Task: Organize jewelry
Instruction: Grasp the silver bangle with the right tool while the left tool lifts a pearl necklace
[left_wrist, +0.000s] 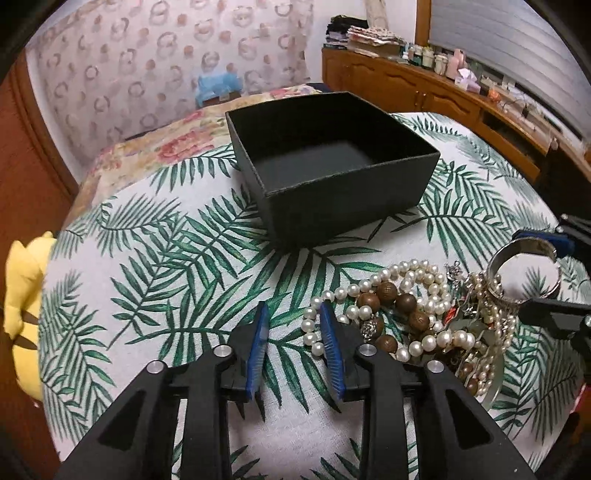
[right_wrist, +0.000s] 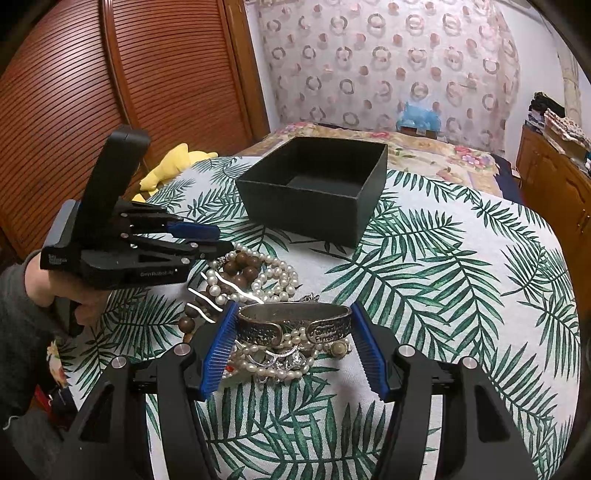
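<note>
this is a bedroom in a home. there is a bed with a flowery blanket (right_wrist: 424, 147), a soft yellow plush toy (right_wrist: 173, 162), pink wallpaper with ring shapes (right_wrist: 388, 62), brown wooden slatted closet doors (right_wrist: 110, 92) and a long wooden cabinet with small bottles on top (left_wrist: 424, 81).

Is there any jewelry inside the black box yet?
No, the black box shows only its bare dark floor, and the jewelry pile lies on the leaf-print cloth beside it.

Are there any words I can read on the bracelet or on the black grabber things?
"GenRobot.AI": pale print on the side of the left gripper, seen from the right wrist.
Small white print further back on that gripper's body: too small to read.
Raised lettering on the silver cuff bracelet between the right gripper's fingers: too blurred to read for sure.
Black box: no text.
</note>
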